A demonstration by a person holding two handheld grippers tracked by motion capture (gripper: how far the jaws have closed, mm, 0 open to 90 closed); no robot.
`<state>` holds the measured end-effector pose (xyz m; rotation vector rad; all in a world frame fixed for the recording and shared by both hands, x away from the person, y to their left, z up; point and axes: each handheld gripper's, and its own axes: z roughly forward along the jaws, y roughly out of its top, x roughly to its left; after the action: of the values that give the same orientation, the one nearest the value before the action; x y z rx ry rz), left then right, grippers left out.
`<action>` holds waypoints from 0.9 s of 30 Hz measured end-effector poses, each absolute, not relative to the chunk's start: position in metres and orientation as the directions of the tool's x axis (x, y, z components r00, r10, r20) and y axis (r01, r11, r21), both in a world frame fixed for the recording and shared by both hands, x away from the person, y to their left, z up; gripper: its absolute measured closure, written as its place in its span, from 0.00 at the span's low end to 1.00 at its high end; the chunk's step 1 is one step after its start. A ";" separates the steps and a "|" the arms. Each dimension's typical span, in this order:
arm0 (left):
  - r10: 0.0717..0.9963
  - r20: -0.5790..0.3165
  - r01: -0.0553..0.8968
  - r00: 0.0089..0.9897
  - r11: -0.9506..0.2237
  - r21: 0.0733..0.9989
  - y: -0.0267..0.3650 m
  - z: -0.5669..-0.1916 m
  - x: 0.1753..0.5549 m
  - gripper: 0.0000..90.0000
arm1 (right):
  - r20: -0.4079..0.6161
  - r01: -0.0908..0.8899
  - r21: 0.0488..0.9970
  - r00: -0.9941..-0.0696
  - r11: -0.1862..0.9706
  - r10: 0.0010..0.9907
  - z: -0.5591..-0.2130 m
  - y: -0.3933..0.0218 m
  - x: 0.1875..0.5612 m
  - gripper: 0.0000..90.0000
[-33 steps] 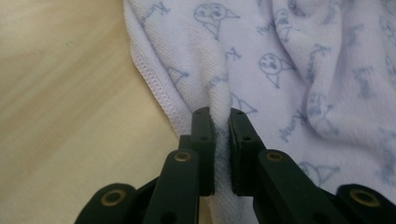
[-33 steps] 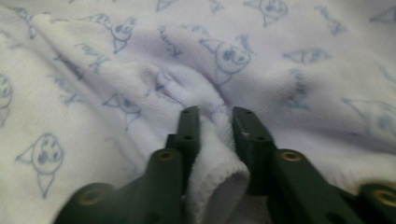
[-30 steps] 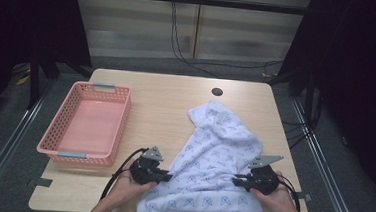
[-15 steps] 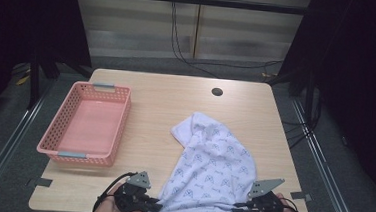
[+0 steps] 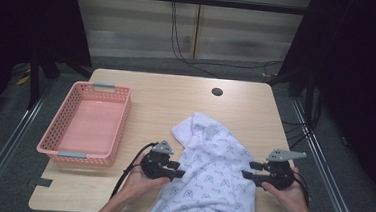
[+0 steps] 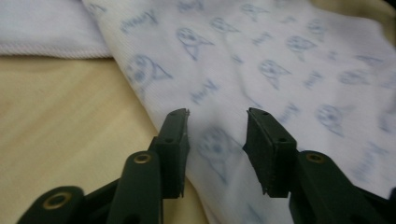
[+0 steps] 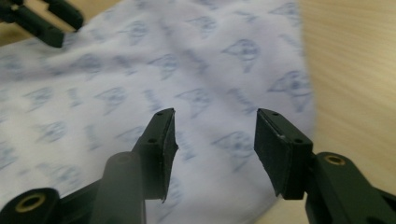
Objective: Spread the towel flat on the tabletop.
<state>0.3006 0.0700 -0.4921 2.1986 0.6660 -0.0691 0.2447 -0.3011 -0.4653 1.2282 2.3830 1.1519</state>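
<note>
Pale wood table (image 5: 166, 102) carries a pink basket (image 5: 85, 124) at its left and a white printed cloth (image 5: 211, 178) draped over the near edge. Left gripper (image 5: 179, 169) and right gripper (image 5: 246, 170) flank it, jaws just opened, apparently gripping nothing.

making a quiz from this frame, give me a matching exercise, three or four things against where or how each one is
Things:
1. basket
2. cloth
3. left gripper
4. hole

Places or states:
a. white with a blue print, draped over the table's near edge
b. pink, on the table's left side
c. dark, in the tabletop near the far edge
d. jaws open at the cloth's left edge, having just been opening, nothing clamped between them

Pairs: 1-b, 2-a, 3-d, 4-c
</note>
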 end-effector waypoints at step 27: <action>0.553 -0.291 0.555 0.781 -0.400 0.729 0.127 -0.482 0.309 0.63 | 0.158 0.487 0.773 -0.768 0.406 0.620 -0.458 -0.244 0.268 0.95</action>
<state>0.3089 0.1273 -0.4818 2.0821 0.8239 -0.0032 0.2682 -0.2444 -0.4581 0.9938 2.5012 1.2962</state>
